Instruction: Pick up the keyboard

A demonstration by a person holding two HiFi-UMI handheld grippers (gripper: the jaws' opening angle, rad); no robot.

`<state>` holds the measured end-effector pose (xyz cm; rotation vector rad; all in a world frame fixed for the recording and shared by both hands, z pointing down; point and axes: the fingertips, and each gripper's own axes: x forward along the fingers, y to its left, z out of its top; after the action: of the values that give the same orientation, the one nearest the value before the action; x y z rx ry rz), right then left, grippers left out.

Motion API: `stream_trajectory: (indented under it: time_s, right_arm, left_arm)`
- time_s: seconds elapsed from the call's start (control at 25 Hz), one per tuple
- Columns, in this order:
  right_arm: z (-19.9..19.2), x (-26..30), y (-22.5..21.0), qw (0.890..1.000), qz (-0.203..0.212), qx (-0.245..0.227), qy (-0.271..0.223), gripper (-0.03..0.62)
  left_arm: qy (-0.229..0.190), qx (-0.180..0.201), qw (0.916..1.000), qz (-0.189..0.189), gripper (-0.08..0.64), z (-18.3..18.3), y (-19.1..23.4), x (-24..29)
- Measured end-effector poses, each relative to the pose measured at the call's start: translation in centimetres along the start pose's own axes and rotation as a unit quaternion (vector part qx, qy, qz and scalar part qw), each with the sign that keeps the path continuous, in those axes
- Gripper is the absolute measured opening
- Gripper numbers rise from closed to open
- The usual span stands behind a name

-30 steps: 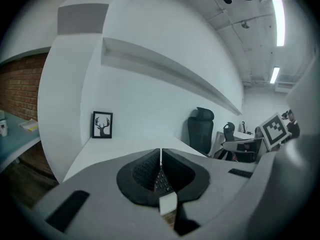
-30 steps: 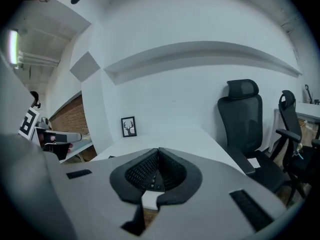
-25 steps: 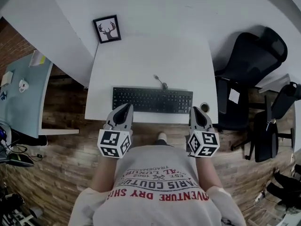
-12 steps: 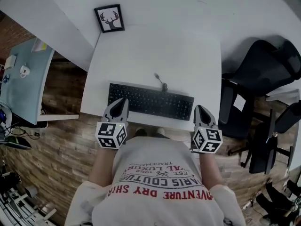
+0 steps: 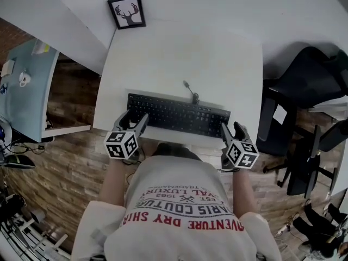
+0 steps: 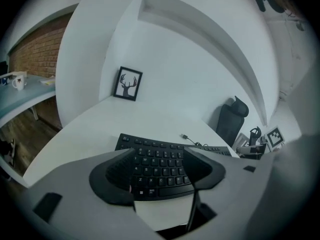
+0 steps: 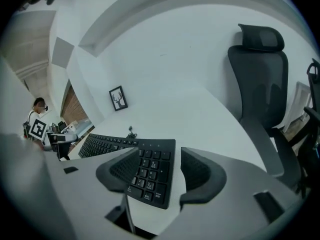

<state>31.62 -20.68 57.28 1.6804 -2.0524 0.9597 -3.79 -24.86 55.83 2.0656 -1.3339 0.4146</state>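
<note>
A black keyboard (image 5: 179,115) lies flat near the front edge of the white table (image 5: 190,48). My left gripper (image 5: 133,122) hovers at its left end, its jaws opening. In the left gripper view the keyboard (image 6: 159,170) shows between the spread pads of that gripper (image 6: 159,156), which do not press on it. My right gripper (image 5: 232,130) is at the right end, its jaws also opening. The right gripper view shows the number-pad corner (image 7: 152,171) between that gripper's (image 7: 160,156) jaws, untouched.
The keyboard's cable (image 5: 190,91) curls on the table behind it. A framed deer picture (image 5: 126,12) leans at the back left corner. A black office chair (image 5: 304,80) stands to the right, and a light blue side table (image 5: 27,91) to the left.
Both grippers have sunk and moved forward to the keyboard's two ends. Their jaws, shut in the earlier frames, now stand apart.
</note>
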Motion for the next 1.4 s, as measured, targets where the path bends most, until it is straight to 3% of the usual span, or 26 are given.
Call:
stream_trajectory:
  time_s: [0.32, 0.56, 0.72, 0.88, 1.4]
  right_arm:
    - [-3.2, 2.5, -1.0, 0.997, 0.015, 0.032, 0.068, 0.287]
    - [-4.2, 4.0, -0.3, 0.993, 0.053, 0.049, 0.097, 0.288]
    - [-4.4, 4.3, -0.3, 0.991, 0.062, 0.061, 0.103, 0.288]
    - [-4.4, 4.4, 0.0, 0.989, 0.068, 0.067, 0.11, 0.287]
    - [-4.5, 4.3, 0.0, 0.99, 0.063, 0.075, 0.106, 0.284]
  left_arm:
    - [0.07, -0.032, 0.9968, 0.022, 0.316, -1.5, 4.4, 3.1]
    - [0.095, -0.002, 0.9953, 0.019, 0.316, -1.5, 4.3, 3.3]
    - [0.112, 0.002, 0.9932, 0.03, 0.316, -2.0, 5.5, 3.6]
    - [0.135, -0.007, 0.9907, 0.017, 0.316, -2.8, 6.1, 4.3]
    - [0.145, -0.006, 0.9894, -0.01, 0.314, -3.0, 5.9, 4.8]
